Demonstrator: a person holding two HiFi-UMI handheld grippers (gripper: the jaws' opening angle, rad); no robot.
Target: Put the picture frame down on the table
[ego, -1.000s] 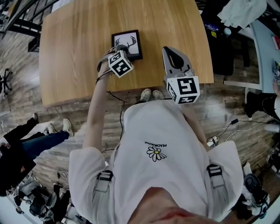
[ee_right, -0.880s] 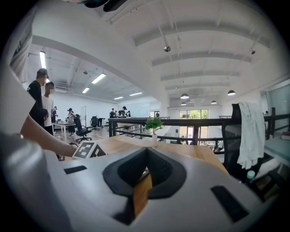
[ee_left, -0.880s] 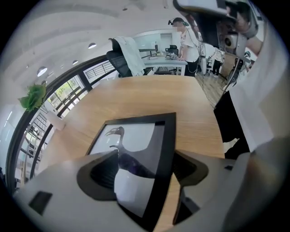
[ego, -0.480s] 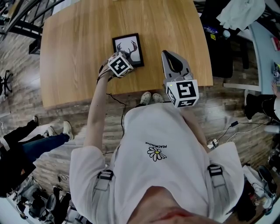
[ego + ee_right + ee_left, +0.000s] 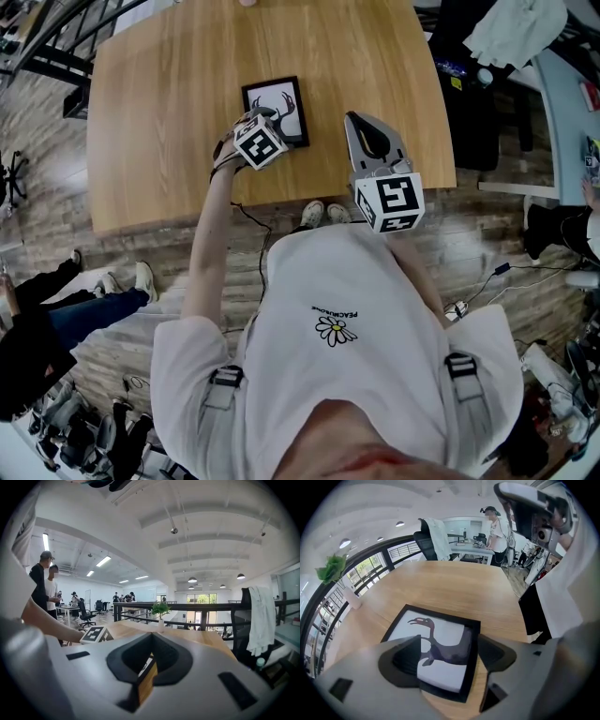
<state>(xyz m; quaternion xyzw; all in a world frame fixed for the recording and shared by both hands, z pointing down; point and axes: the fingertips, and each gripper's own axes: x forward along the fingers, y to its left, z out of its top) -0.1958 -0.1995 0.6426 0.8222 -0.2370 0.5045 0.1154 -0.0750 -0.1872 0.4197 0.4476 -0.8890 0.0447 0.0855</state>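
Hardly anything moved since half a second ago. The picture frame (image 5: 278, 99) lay flat on the wooden surface (image 5: 159, 112) then too, upper centre of the head view, print up. The view only slid down a touch.

Left gripper (image 5: 449, 651) sits over the frame's near edge, jaws spread and clamping nothing that I can see. Right gripper (image 5: 150, 638) is right of centre, jaws pressed together, empty.

Handling guess: light, stiff and flat. The face is probably glazed, so slick and breakable. Pinch it across the black border at an edge, never on the face. Placement looks done.
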